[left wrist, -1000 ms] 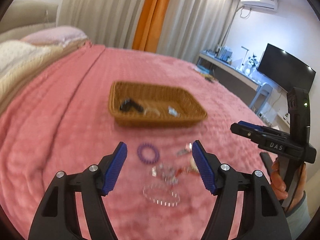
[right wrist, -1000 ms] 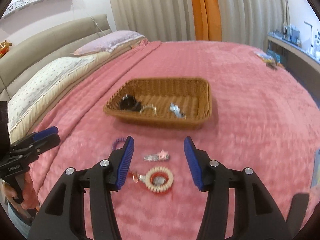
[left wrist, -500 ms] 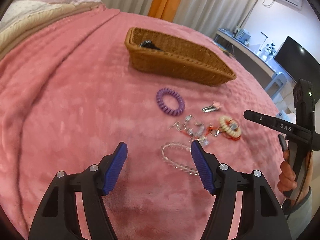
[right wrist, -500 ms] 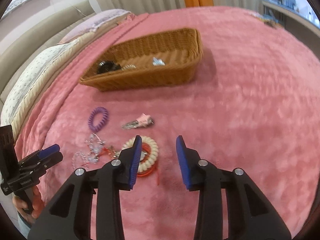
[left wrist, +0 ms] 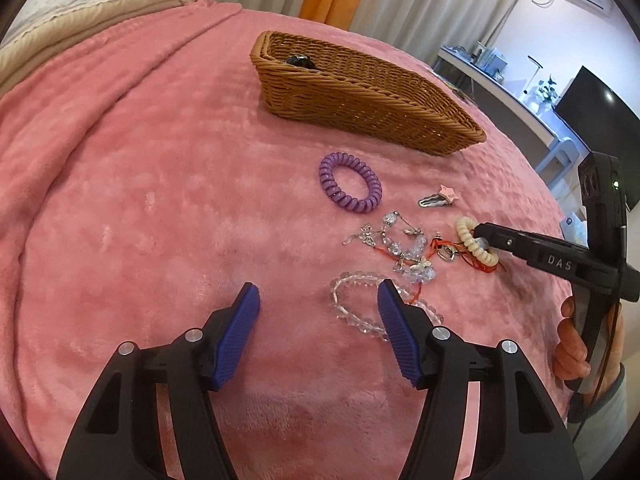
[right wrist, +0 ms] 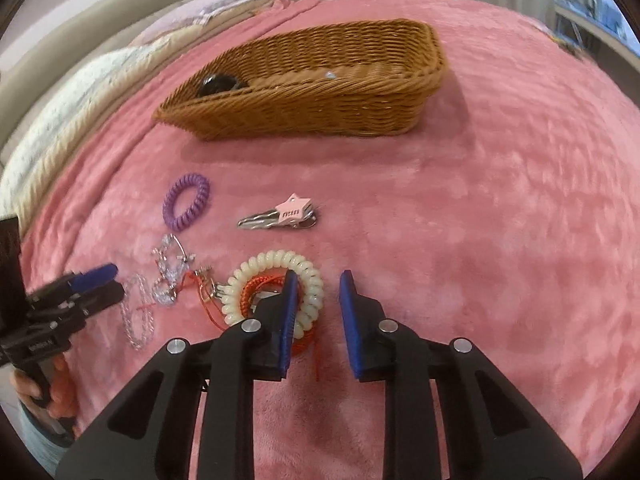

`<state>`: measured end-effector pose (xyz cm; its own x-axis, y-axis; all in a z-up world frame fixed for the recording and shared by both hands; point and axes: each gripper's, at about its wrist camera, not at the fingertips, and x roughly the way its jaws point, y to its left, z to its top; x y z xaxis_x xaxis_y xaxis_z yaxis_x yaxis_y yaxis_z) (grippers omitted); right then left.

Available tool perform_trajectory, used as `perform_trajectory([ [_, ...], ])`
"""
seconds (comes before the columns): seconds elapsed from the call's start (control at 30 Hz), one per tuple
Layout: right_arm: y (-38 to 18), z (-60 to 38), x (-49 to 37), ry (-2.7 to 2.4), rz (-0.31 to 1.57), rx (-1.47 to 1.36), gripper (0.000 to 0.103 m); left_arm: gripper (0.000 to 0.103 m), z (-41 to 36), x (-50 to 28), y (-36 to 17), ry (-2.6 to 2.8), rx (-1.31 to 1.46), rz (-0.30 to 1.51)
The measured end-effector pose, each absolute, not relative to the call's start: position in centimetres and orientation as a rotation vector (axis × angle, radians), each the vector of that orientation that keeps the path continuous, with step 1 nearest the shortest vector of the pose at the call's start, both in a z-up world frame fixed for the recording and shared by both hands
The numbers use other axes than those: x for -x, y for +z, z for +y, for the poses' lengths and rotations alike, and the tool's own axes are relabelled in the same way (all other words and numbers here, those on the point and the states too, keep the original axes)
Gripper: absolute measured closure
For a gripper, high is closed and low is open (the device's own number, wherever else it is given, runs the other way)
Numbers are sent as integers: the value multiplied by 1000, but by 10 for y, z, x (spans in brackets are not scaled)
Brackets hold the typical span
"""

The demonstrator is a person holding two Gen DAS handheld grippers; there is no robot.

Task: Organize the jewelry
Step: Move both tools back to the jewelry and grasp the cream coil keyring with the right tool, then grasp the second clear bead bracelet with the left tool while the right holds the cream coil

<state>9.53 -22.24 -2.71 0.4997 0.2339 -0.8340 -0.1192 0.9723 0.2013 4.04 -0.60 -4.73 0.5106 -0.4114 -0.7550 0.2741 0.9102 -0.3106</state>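
Two tongs | left tongs [left wrist: 318,302] released | right tongs [right wrist: 318,292] narrowing, ungripped, over cream coil bracelet [right wrist: 276,266]

Soft daylight, fisheye warp, perhaps blur

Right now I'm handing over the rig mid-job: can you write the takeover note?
Left gripper: open, empty, low over the clear bead bracelet.
Right gripper: jaws have just been closing, one finger inside the cream spiral hair tie, not yet pinching it.
Loose on the pink blanket: purple spiral hair tie, pink star hair clip, crystal charm chain.
Done: a black item and a small silver piece sit in the wicker basket.
Left: move everything else in.
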Motion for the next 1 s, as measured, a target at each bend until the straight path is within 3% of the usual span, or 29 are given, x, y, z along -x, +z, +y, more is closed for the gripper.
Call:
perform_trajectory([
  [0.1,-26,-210,-97,192,1021,-46,86,44,-8,-40,-48,-412,151,950],
  [0.17,-24,-201,-97,188,1010,3,93,44,-7,-40,-48,-412,150,949],
  [0.6,28,-243,-48,128,845,-102,94,44,-3,-37,-48,-418,163,952],
  [1.0,-22,-265,-31,38,956,-167,93,47,-47,-38,-50,-306,-66,971],
])
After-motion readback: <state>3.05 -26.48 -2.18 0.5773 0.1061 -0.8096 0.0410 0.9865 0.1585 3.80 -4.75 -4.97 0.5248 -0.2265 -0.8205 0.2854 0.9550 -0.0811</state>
